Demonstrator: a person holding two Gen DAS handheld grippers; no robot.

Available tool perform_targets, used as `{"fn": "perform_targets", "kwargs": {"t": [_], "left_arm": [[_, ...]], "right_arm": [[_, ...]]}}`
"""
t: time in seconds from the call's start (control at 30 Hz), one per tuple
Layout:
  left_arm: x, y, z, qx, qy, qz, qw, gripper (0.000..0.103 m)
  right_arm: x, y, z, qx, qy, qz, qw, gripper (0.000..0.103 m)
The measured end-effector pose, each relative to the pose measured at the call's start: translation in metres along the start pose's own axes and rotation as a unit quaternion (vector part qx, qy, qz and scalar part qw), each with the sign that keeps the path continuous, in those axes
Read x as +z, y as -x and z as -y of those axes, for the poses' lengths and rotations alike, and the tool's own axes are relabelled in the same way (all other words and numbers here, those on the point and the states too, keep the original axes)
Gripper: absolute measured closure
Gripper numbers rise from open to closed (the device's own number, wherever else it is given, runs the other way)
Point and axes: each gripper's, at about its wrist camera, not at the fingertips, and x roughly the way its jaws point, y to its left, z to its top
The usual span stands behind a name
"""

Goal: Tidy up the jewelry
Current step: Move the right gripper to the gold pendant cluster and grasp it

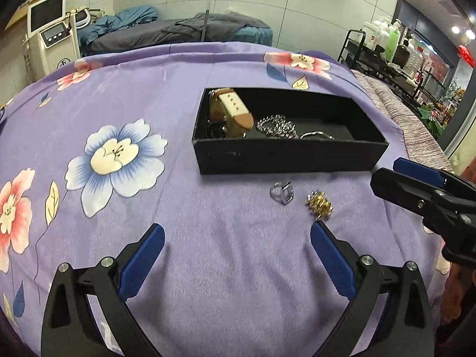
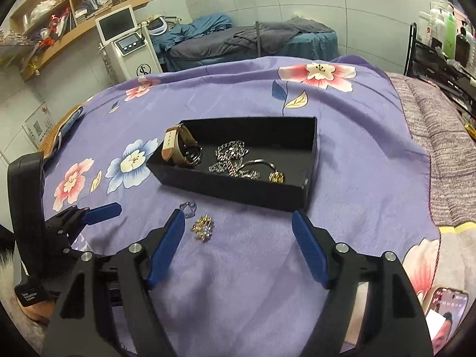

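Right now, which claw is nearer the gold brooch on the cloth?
Right, by a little. The right claw has the gold brooch just inside its own left finger, near the tip. The left claw sits back, the brooch just past its right fingertip. Both open.

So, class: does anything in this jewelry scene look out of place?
Yes: a silver ring and a gold beaded ornament lie on the purple floral cloth, outside the black rectangular box holding the other jewelry.

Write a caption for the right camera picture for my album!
Open right claw hovers near a gold brooch and silver ring, beside the black jewelry box.
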Motion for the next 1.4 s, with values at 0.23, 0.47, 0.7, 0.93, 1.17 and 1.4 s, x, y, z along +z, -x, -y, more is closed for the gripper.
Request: {"fn": "perform_targets", "kwargs": {"t": [0.23, 0.47, 0.7, 0.93, 1.17, 1.4], "left_arm": [[-0.01, 0.001, -0.008, -0.001, 0.006, 0.0, 1.0, 0.006], [-0.013, 0.003, -0.016, -0.02, 0.012, 0.007, 0.9997, 0.006], [-0.014, 0.0, -0.015, -0.011, 0.005, 0.0, 0.9999, 0.006], [-0.012, 0.0, -0.021, -0.01, 0.014, -0.004, 0.9998, 0.006], [-0.011, 0.001, -0.03, -0.017, 0.028, 0.001, 0.9995, 0.006], [-0.012, -0.001, -0.027, -0.017, 0.024, -0.003, 0.9996, 0.006]], "right_arm": [[-0.012, -0.005, 0.001, 0.005, -0.004, -0.016, 1.0, 0.029], [-0.018, -0.008, -0.003, 0.009, 0.006, -0.022, 1.0, 0.029], [-0.024, -0.011, -0.01, 0.009, 0.022, -0.028, 0.999, 0.029], [-0.022, -0.015, -0.017, 0.016, 0.041, -0.03, 0.999, 0.029], [-0.017, -0.029, -0.027, 0.022, 0.074, -0.041, 0.996, 0.05], [-0.014, -0.048, -0.031, 0.021, 0.086, -0.055, 0.995, 0.065]]}}
